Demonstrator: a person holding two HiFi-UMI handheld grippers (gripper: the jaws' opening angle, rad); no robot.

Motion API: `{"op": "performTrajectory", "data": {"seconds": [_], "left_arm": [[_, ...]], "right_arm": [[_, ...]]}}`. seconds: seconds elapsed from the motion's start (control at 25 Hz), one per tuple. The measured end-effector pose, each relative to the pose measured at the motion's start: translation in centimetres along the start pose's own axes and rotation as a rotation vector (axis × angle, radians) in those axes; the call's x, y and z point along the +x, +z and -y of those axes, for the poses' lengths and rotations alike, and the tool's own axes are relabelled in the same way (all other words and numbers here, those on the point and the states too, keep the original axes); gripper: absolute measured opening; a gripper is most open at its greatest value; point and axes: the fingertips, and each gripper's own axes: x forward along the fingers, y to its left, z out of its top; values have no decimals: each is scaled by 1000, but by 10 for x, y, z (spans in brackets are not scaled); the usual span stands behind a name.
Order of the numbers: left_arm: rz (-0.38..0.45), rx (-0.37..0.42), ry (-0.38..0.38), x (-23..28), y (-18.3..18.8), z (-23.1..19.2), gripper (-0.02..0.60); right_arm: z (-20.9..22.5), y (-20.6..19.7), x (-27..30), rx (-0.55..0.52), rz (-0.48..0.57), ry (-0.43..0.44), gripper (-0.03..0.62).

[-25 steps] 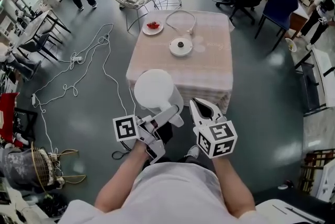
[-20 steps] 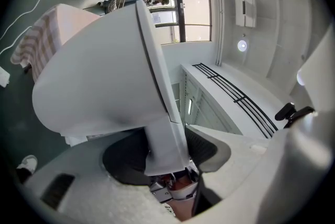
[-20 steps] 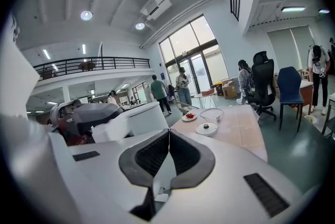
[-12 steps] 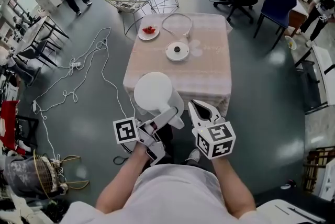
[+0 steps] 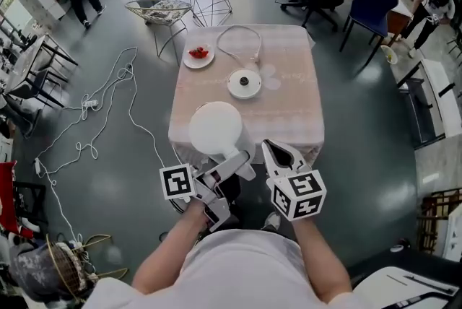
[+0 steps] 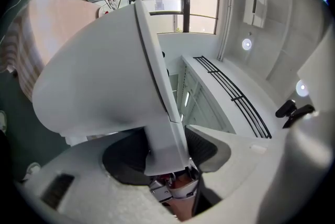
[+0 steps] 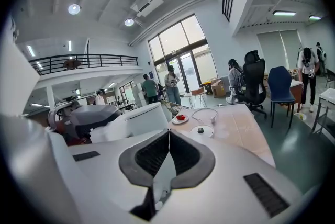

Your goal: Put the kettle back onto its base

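Observation:
The white kettle hangs in front of the table's near edge, its handle clamped between the jaws of my left gripper. In the left gripper view its body fills the frame ahead of that gripper. The round white base with a dark centre sits on the pink-clothed table, beyond the kettle. My right gripper is shut and empty, just right of the kettle. From the right gripper view, the kettle shows at left and the base lies ahead.
A white cord loops from the base toward the table's far edge. A plate of red pieces sits at the far left corner. A wire table, chairs, people and floor cables surround the table.
Both grippers and the kettle have come closer to the table; the kettle now overlaps its near edge. The grip on the handle is unchanged.

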Motion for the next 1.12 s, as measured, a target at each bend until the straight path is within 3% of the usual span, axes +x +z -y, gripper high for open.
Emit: {"op": "performTrajectory", "data": {"seconds": [0.52,1.12], "left_arm": [[-85,4,-22,-20,82,-19,216],[-150,-16,-51,-29,124,-20,216]], "right_arm": [[-30,11,86,-36,-47,-66,5],[-42,29,126,-50,-33,-124,5]]}}
